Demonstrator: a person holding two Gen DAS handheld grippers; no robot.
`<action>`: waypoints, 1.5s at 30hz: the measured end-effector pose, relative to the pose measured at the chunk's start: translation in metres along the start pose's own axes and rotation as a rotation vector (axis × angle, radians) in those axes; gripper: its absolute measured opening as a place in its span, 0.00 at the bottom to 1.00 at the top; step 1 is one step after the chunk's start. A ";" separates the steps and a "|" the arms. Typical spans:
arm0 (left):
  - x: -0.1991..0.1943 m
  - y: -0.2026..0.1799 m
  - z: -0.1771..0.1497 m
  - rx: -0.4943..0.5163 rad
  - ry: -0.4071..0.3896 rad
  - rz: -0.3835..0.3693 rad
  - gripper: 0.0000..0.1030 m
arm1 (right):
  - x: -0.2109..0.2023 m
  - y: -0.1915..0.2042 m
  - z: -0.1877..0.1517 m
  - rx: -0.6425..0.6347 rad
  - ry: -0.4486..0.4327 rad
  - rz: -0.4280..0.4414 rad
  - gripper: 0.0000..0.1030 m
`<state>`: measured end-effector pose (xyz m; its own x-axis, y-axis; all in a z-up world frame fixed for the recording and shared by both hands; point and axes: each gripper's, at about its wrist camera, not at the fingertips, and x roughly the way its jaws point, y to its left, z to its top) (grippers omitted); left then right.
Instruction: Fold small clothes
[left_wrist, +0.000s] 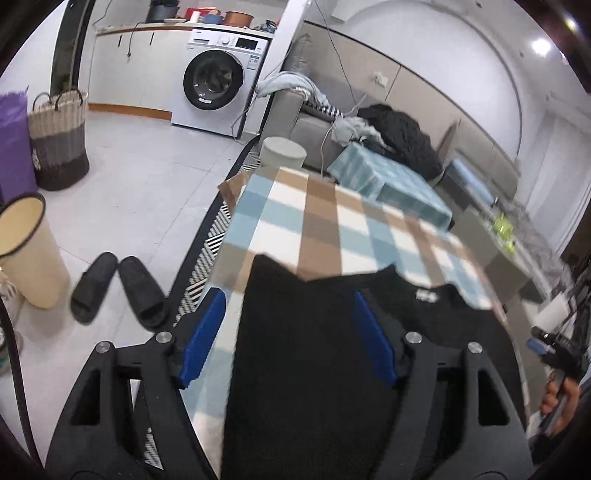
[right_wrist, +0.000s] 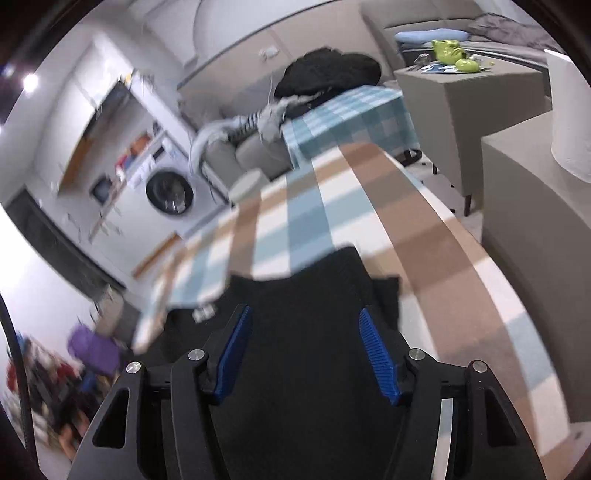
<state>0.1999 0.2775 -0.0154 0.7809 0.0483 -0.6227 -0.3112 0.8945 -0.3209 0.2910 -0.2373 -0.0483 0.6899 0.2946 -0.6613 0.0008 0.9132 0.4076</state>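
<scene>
A small black garment (left_wrist: 306, 332) lies spread on the checked tablecloth (left_wrist: 332, 221), with a small white label (left_wrist: 424, 295) near its right part. My left gripper (left_wrist: 288, 299) is open above the garment's left side, blue pads wide apart, nothing between them. In the right wrist view the same black garment (right_wrist: 306, 295) lies on the tablecloth (right_wrist: 424, 240), label (right_wrist: 204, 314) at the left. My right gripper (right_wrist: 306, 314) is open over the garment's right part, empty. The right gripper also shows at the left view's right edge (left_wrist: 554, 347).
The table's left edge drops to a striped rug (left_wrist: 207, 251) and tiled floor with black slippers (left_wrist: 118, 288), a beige bin (left_wrist: 26, 251) and a woven basket (left_wrist: 59, 140). A grey sofa with clothes (left_wrist: 399, 136) and a washing machine (left_wrist: 218, 77) stand behind. Grey cabinets (right_wrist: 517, 206) are right.
</scene>
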 end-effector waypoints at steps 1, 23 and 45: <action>-0.001 0.000 -0.007 0.013 0.009 0.009 0.67 | -0.003 -0.003 -0.007 -0.037 0.017 -0.030 0.60; -0.041 -0.056 -0.105 0.210 0.074 0.081 0.80 | -0.008 -0.004 -0.074 -0.303 0.114 -0.078 0.88; -0.038 -0.067 -0.115 0.261 0.128 0.087 0.81 | 0.001 0.002 -0.101 -0.357 0.179 -0.060 0.61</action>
<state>0.1287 0.1649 -0.0520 0.6775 0.0877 -0.7302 -0.2112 0.9743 -0.0789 0.2187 -0.2070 -0.1117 0.5593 0.2533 -0.7893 -0.2364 0.9614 0.1411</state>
